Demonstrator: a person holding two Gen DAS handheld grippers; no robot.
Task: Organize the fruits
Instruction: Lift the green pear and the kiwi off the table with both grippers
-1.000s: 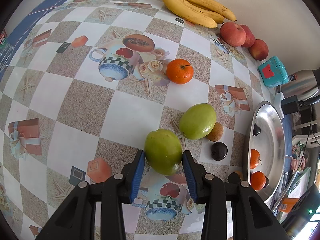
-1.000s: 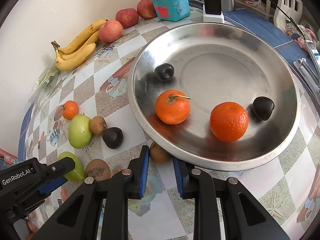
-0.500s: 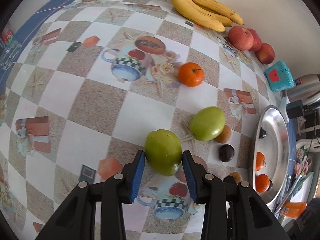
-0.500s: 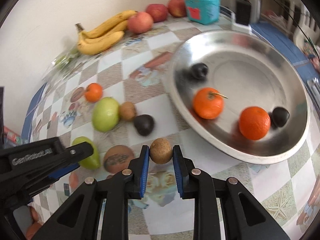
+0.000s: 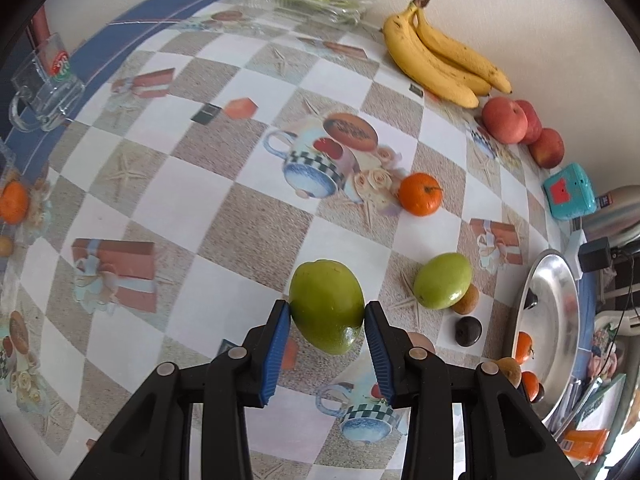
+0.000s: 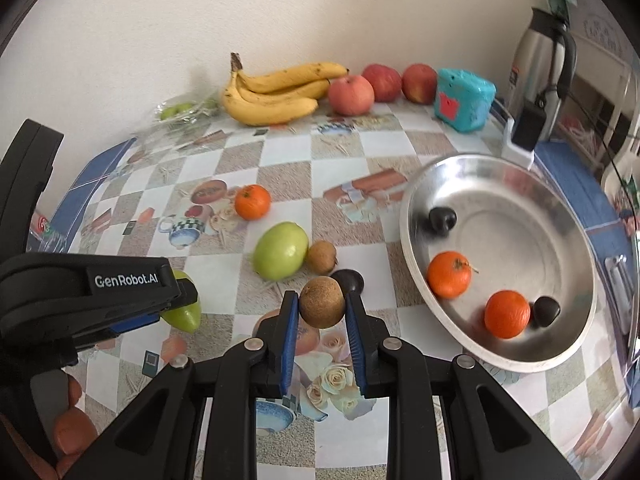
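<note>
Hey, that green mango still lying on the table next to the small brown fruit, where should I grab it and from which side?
Grip the green mango across its narrow middle, coming down from above. It lies on its side, and the brown fruit touches its right end, so place the fingers on the long near and far flanks, clear of that neighbour.

The bench (image 6: 432, 148) is covered by a smooth printed sheet with a slight sheen. The tray (image 6: 576, 240) is polished metal, reflective enough to mirror the fruit inside it. The left tongs (image 5: 326, 322) and right tongs (image 6: 322, 314) are matt black plastic with ribbed blue pads. The green fruit (image 5: 326, 306) in the left tongs has a smooth, waxy skin; the brown fruit (image 6: 322, 306) in the right tongs is rough and dull. The oranges (image 6: 448, 274) show a pebbled, semi-gloss peel. The mug (image 5: 44, 94) is clear glass. The flask (image 6: 534, 60) is brushed metal with black plastic fittings.
</note>
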